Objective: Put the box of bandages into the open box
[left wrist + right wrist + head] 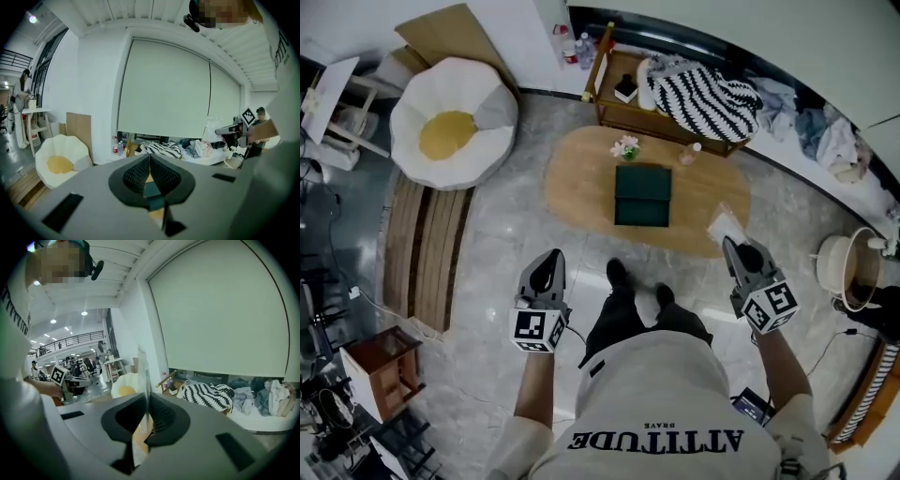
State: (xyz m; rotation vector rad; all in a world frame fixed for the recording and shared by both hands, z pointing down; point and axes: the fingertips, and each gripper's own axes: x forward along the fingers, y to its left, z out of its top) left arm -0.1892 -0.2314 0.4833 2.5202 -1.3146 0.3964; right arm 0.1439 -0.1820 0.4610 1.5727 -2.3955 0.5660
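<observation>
The box of bandages (727, 226), a thin pale pack seen edge-on in the right gripper view, is pinched between the closed fingers of the right gripper (729, 244). In the head view it hangs over the right end of the oval wooden bench (581, 187). The dark green box (642, 195) stands at the bench's middle, apart from it. The left gripper (554, 255) hovers short of the bench's near edge, its fingers pressed together on nothing.
</observation>
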